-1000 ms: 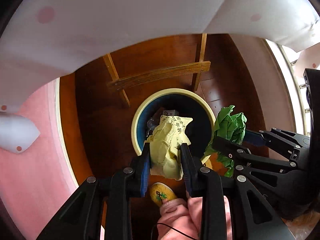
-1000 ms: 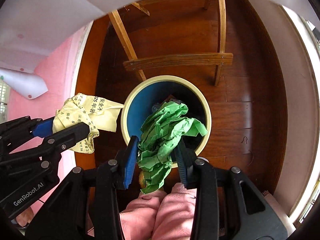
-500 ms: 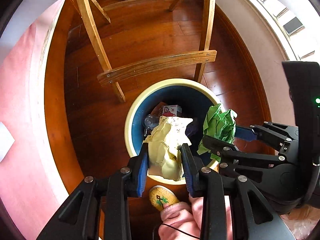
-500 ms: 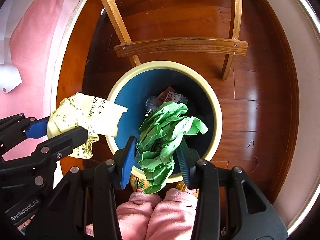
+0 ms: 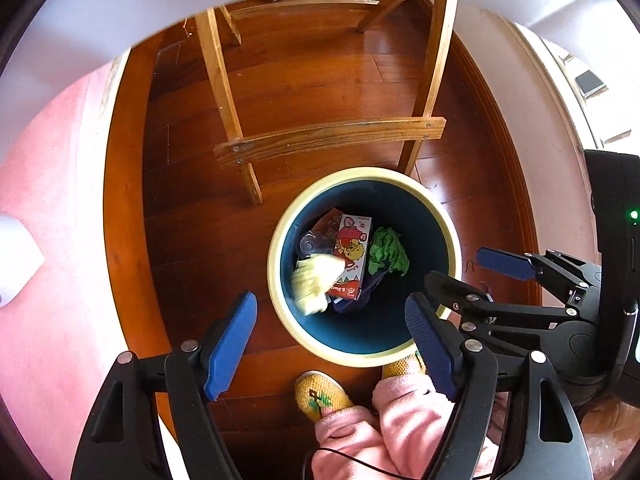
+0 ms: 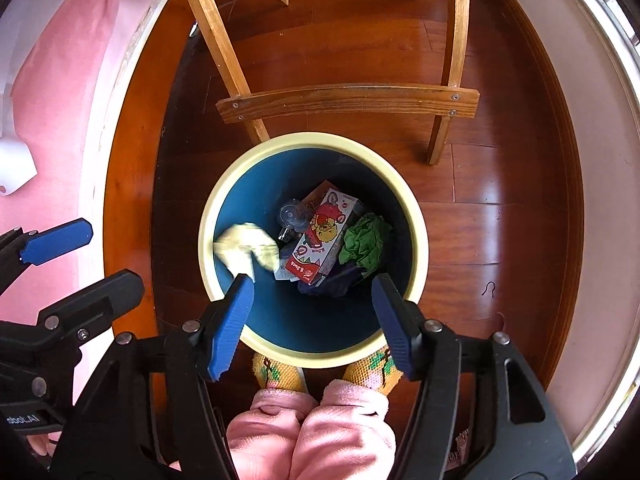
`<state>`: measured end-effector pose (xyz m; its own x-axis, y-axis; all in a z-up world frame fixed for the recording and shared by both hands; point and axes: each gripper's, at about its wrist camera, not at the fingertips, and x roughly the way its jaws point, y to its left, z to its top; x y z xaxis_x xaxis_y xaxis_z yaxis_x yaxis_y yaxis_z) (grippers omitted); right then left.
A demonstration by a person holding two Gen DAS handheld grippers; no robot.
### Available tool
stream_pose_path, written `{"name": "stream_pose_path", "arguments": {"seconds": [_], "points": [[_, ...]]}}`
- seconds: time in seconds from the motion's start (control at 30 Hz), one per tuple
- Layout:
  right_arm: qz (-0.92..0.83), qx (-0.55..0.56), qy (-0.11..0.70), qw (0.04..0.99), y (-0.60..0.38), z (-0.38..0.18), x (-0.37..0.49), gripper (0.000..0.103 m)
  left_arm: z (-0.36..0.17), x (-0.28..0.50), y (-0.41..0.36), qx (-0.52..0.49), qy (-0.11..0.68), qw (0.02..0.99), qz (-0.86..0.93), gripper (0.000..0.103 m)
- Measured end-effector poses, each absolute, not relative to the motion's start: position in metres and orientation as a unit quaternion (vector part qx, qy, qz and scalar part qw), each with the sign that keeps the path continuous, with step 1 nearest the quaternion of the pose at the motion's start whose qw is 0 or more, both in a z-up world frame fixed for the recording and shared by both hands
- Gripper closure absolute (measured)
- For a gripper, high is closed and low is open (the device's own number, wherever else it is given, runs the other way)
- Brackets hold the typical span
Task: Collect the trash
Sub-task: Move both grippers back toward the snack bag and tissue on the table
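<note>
Above a blue, cream-rimmed bin (image 6: 416, 216) on a wooden floor, the left gripper (image 5: 332, 344) hangs with its blue-padded fingers spread wide and empty, pointing down at the bin's near-left rim. Inside, from left to right, lie a blurred yellow paper wad (image 6: 246, 248) against the left wall, a cartoon-printed carton (image 6: 324, 236) with its long axis running from near-left to far-right, and a crumpled green paper wad (image 6: 366, 242) beside the carton. The right gripper (image 6: 314, 320) is likewise agape and empty, aimed down over the bin's near rim, above the person's pink-trousered legs (image 6: 312, 432).
</note>
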<state>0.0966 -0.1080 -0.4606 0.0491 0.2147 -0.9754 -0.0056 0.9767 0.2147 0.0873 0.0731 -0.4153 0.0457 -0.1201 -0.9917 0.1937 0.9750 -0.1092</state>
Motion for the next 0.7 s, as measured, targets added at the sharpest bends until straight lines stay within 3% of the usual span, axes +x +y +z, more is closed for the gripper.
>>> {"name": "stream_pose_path", "arguments": {"seconds": [0.37, 0.7], "points": [[0.053, 0.118, 0.673, 0.728, -0.113, -0.402, 0.086, 0.044, -0.343, 0.079, 0.094, -0.004, 0.657, 0.749, -0.081, 0.012], [0.096, 0.142, 0.645, 0.745, -0.117, -0.257, 0.079, 0.044, -0.185, 0.074, 0.101, -0.011, 0.601, 0.797, -0.052, 0.012]]}}
